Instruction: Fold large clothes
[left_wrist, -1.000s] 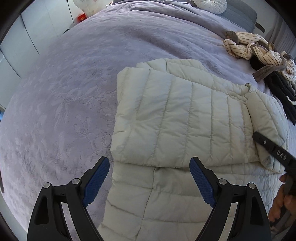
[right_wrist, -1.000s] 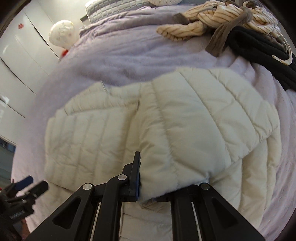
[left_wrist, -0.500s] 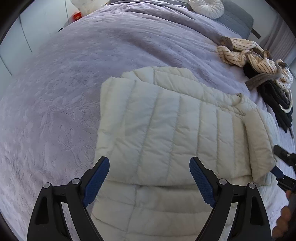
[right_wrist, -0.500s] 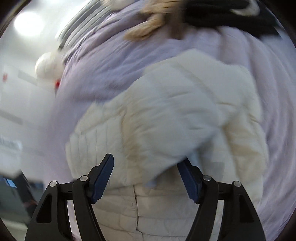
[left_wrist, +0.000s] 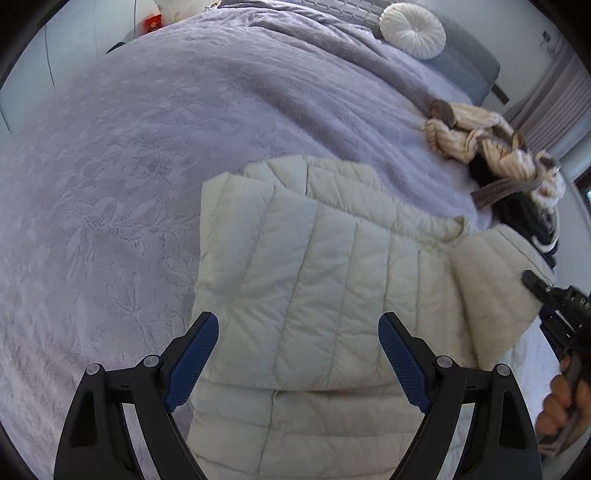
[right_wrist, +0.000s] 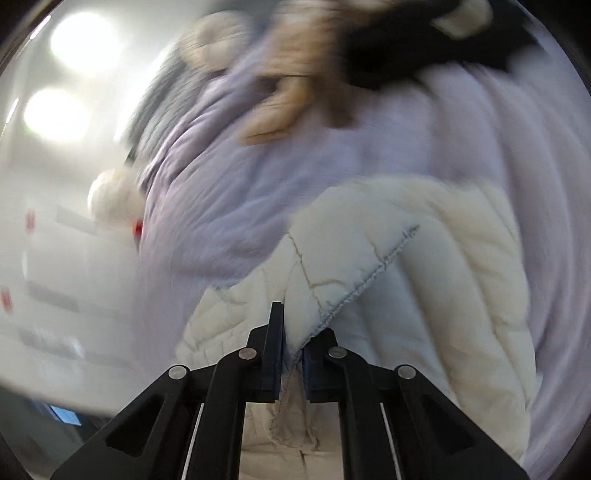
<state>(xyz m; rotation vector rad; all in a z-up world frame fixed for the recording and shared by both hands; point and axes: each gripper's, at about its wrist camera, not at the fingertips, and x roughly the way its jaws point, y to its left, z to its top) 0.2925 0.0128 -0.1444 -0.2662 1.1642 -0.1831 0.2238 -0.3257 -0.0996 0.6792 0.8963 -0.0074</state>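
the cream puffer jacket (left_wrist: 332, 295) lies partly folded on the bed (left_wrist: 129, 184), just ahead of the spread, empty left tool (left_wrist: 298, 363). the right tool (right_wrist: 293, 363), jaws having just closed, pinches a jacket edge (view blurred); further folds seemingly remain.

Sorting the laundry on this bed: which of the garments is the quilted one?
The cream puffer jacket, spread flat nearest the grippers, shows stitched padded channels. The striped knit and the black garment lie bunched together further up the bed.
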